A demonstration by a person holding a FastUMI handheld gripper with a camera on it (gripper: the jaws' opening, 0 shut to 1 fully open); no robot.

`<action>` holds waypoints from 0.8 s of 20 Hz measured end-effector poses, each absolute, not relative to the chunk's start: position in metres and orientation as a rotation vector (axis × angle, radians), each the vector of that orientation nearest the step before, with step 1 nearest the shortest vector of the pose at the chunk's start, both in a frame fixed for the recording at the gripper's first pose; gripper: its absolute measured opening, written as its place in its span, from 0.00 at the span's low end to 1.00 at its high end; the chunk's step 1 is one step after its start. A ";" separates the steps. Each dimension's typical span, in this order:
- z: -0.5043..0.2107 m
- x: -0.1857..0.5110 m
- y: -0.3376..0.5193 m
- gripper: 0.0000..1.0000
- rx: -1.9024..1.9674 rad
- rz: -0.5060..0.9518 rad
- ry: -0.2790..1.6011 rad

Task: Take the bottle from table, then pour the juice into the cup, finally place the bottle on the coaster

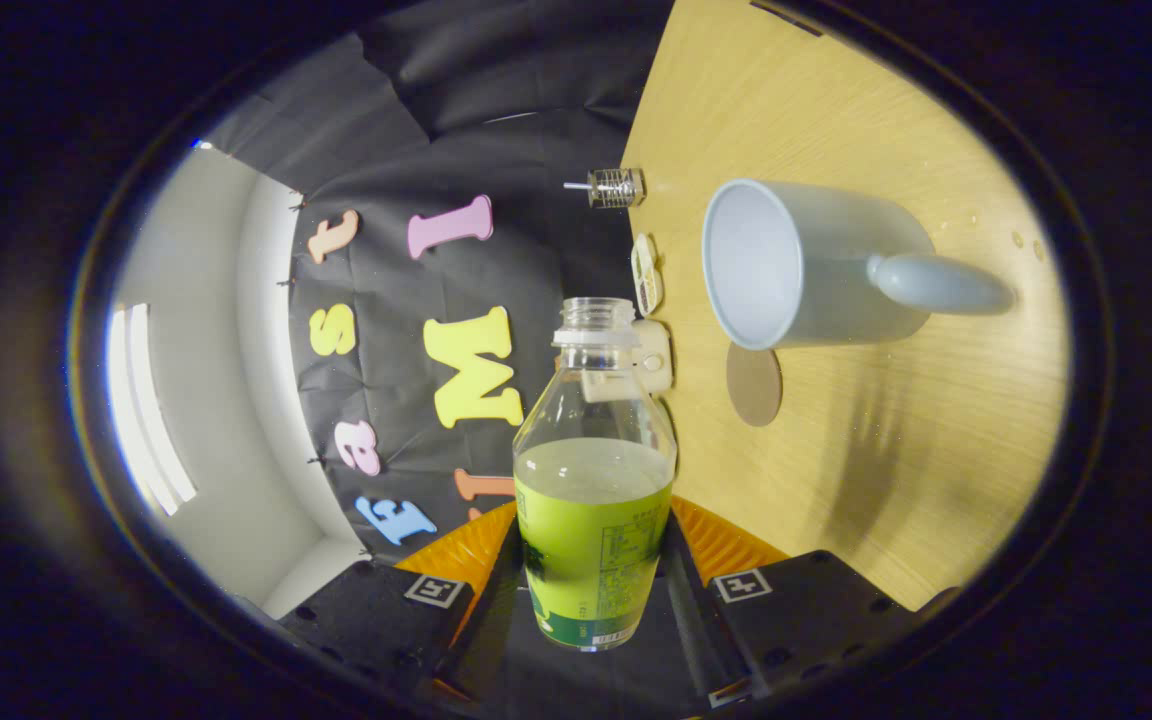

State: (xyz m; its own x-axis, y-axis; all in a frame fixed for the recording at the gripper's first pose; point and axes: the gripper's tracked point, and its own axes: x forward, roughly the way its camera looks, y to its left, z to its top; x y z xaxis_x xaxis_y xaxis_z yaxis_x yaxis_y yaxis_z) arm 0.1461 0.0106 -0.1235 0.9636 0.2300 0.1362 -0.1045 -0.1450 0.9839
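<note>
My gripper [591, 535] is shut on a clear juice bottle [591, 520] with a green label, one finger pressing on each side of its body. The bottle has no cap, and pale juice fills it to just above the label. The view is rolled, so the wooden table [836, 480] stands on the right like a wall. A pale mug [806, 265] sits on it beyond the fingers, to the right of the bottle's neck, with its open mouth facing the neck side and its handle towards me. A round brown coaster [754, 384] lies on the table just beside the mug.
Along the table's far edge stand a small wire-wound metal piece [616, 187] and two small white objects [646, 272], one of them partly behind the bottle's neck. Black cloth and a white wall lie past that edge. Bare wood stretches on the near side of the mug.
</note>
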 end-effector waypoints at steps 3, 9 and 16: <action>-0.115 0.144 0.010 0.76 1.745 0.308 0.087; -0.110 0.145 0.012 0.76 1.824 0.313 0.114; -0.103 0.145 0.003 0.76 1.903 0.316 0.103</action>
State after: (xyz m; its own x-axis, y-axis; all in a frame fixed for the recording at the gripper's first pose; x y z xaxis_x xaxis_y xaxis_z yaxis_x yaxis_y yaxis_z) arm 0.1449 0.0029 -0.1025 0.9600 0.2242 0.1677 -0.0815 -0.3492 0.9335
